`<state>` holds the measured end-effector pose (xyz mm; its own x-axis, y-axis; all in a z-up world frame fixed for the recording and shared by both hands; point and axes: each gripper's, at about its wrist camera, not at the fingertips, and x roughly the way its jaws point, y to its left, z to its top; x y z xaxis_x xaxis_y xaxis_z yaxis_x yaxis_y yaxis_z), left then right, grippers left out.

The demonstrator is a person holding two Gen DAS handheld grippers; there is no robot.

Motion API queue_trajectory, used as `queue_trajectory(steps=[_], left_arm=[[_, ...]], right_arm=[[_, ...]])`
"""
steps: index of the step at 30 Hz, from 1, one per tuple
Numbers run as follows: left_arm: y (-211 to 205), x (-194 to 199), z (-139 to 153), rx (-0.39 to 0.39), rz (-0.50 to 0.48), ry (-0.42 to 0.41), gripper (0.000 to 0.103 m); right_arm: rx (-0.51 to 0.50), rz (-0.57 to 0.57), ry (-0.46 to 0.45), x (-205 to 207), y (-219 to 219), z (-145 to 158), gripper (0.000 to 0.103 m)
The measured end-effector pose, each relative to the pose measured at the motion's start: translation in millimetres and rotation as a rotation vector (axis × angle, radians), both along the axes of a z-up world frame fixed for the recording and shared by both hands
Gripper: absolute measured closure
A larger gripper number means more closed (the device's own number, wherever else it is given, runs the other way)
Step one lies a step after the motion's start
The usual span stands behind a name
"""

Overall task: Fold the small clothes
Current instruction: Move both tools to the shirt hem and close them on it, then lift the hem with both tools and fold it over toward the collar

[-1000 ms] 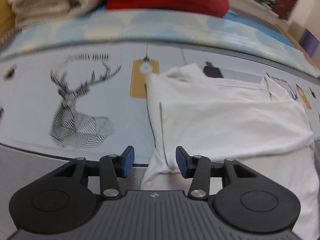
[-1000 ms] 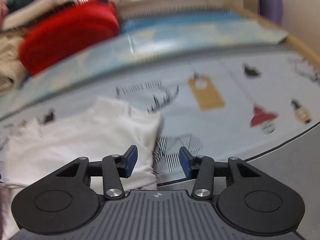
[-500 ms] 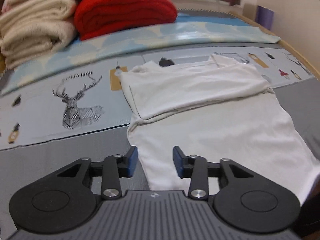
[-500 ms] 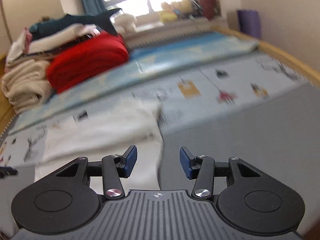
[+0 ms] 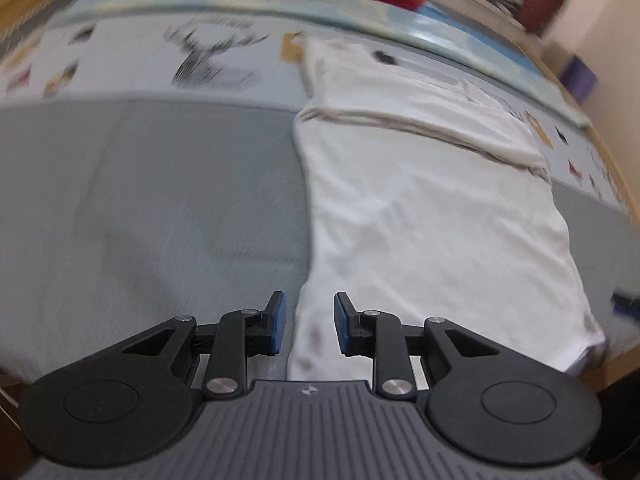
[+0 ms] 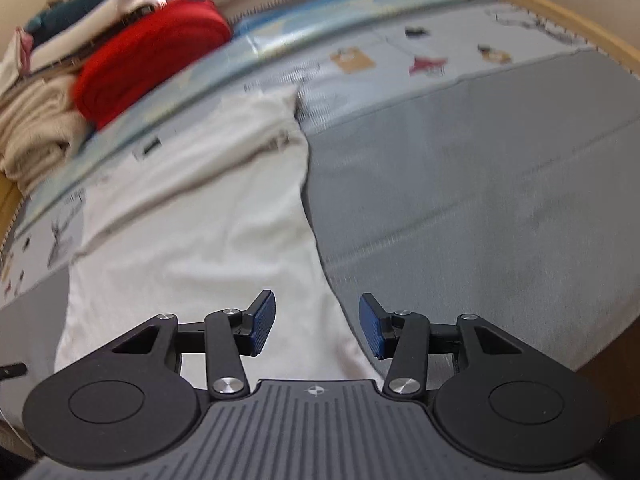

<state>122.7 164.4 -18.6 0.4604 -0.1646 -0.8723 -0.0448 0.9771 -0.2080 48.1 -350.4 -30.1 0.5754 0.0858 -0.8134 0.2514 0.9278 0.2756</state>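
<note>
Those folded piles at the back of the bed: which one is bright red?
The red blanket, rolled thick, lies right of the cream blanket; the pile behind is dark teal and white.

Both grippers have pulled back from the white shirt's (image 5: 432, 216) folded top to its hem; the left gripper's (image 5: 307, 322) jaws are closing.

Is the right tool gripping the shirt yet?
No. The right tool hangs open over the white shirt's near edge, with nothing pinched between its blue pads.
</note>
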Motion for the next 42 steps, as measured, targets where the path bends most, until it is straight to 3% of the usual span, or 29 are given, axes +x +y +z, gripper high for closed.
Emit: queue_trajectory(steps=[3, 7, 19, 22, 23, 24, 26, 33, 36, 42], left_arm=[[5.1, 0.8, -22.5, -0.024, 0.057, 0.114, 0.074], [-5.2, 0.9, -27.8, 0.000, 0.005, 0.133, 0.073], [-18.1, 7.9, -41.9, 0.072, -0.022, 0.201, 0.073], [-20.2, 7.9, -42.4, 0.080, -0.030, 0.198, 0.073], [-22.1, 7.8, -42.5, 0.083, -0.038, 0.196, 0.077], [-24.9, 7.9, -42.7, 0.082, -0.051, 0.195, 0.087], [-31.9, 9.1, -43.7, 0.085, -0.079, 0.190, 0.095], [-29.7, 1.9, -37.2, 0.084, -0.063, 0.166, 0.093], [-33.1, 3.9, -43.7, 0.102, -0.076, 0.196, 0.086], [-32.9, 5.9, -45.7, 0.109, -0.073, 0.196, 0.086]], right_arm=[[0.008, -0.003, 0.075, 2.7, 0.0, -15.6, 0.054], [-0.057, 0.021, 0.143, 4.8, 6.5, -30.3, 0.054], [-0.094, 0.063, 0.243, -0.8, 0.0, -50.2, 0.054], [-0.099, 0.087, 0.244, -0.8, 3.8, -50.1, 0.070], [-0.100, 0.096, 0.244, -0.2, 5.0, -50.2, 0.079], [-0.105, 0.103, 0.246, 1.1, 6.7, -50.0, 0.090], [-0.103, 0.116, 0.243, 2.3, 9.1, -49.5, 0.095], [-0.081, 0.115, 0.200, 2.3, 8.6, -40.3, 0.096], [-0.079, 0.095, 0.231, 4.3, 5.5, -45.5, 0.092], [-0.107, 0.125, 0.258, 5.9, 11.2, -50.3, 0.091]])
